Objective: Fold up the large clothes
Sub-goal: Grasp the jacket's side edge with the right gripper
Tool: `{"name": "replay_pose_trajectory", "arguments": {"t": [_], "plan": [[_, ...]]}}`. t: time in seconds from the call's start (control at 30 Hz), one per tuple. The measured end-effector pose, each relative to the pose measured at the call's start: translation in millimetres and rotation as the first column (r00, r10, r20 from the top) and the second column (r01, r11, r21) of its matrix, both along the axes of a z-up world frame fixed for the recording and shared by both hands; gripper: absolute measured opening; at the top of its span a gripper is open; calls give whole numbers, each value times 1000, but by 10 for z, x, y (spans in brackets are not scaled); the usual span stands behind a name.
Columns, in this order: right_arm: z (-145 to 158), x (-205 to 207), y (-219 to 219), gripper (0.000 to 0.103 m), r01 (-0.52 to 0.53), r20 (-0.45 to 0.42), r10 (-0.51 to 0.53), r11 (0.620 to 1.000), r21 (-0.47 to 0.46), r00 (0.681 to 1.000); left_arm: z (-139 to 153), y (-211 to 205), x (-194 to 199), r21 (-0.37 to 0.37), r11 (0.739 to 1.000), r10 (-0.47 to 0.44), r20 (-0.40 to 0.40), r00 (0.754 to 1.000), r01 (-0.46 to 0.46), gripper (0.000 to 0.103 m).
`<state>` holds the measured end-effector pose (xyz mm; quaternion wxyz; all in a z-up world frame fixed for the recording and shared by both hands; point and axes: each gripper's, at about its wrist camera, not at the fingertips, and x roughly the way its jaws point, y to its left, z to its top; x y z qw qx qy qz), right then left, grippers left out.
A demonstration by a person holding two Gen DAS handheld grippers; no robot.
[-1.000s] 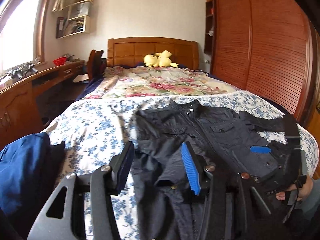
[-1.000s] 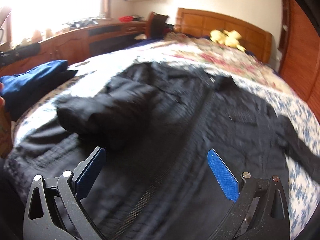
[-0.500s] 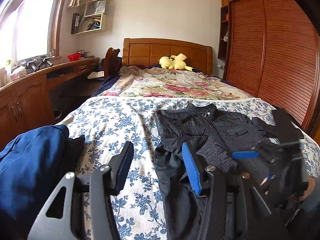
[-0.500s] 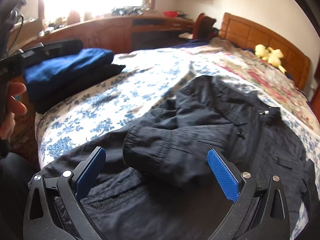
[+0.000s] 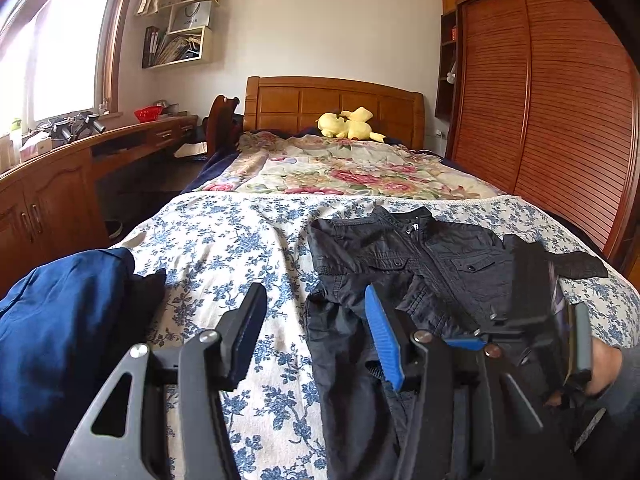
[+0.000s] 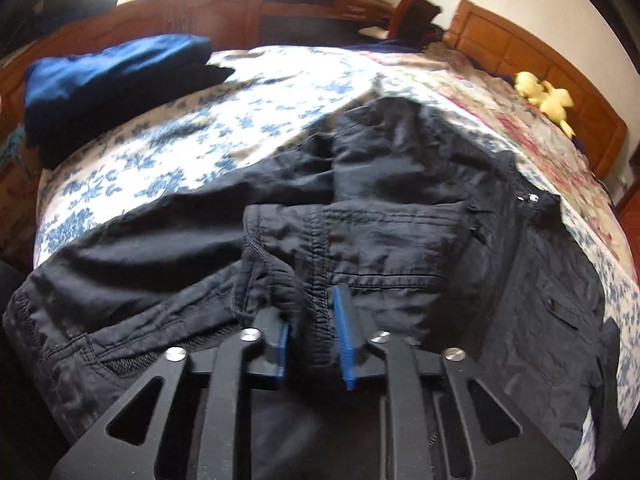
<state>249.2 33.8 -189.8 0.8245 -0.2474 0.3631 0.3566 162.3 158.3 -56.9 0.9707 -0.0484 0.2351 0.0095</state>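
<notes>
A black jacket (image 5: 432,264) lies front-up on the blue-flowered sheet (image 5: 224,248), one sleeve folded across its chest. My left gripper (image 5: 316,324) is open and empty above the sheet, just left of the jacket's hem. My right gripper (image 6: 312,340) is shut on the folded sleeve's cuff (image 6: 288,280) of the jacket (image 6: 400,208). The right gripper also shows in the left wrist view (image 5: 532,332), low over the jacket at the right.
A folded blue and black clothes pile (image 5: 60,320) sits at the bed's left near corner, also in the right wrist view (image 6: 112,76). A yellow plush toy (image 5: 348,120) lies by the headboard. A wooden desk (image 5: 60,184) runs along the left, a wardrobe (image 5: 560,120) on the right.
My right gripper came down onto the folded sleeve and shut on its cuff; it was open before. My left gripper pulled back a little and stayed open.
</notes>
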Motion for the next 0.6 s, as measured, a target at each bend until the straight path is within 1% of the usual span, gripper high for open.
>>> {"name": "replay_pose_trajectory", "arguments": {"t": [0.03, 0.13, 0.27, 0.47, 0.53, 0.6], "plan": [[59, -4, -76, 9, 13, 10, -14, 1000, 26, 1000, -1, -17, 6, 1, 1000, -3, -1, 1000, 3, 50], [286, -24, -301, 6, 55, 50, -61, 992, 109, 997, -24, -84, 45, 10, 1000, -15, -10, 1000, 15, 50], [618, -86, -657, 4, 99, 85, -121, 968, 229, 989, -44, -178, 99, 20, 999, -28, -18, 999, 29, 50], [990, -284, -1086, 4, 134, 147, -190, 936, 326, 971, -82, -327, 155, 30, 998, -59, -28, 998, 60, 50], [1099, -352, -1245, 4, 149, 172, -222, 923, 355, 960, -87, -367, 179, 33, 997, -68, -32, 997, 69, 50], [1143, -383, -1385, 4, 190, 184, -273, 908, 373, 944, -82, -413, 207, 32, 996, -77, -31, 997, 78, 50]]}}
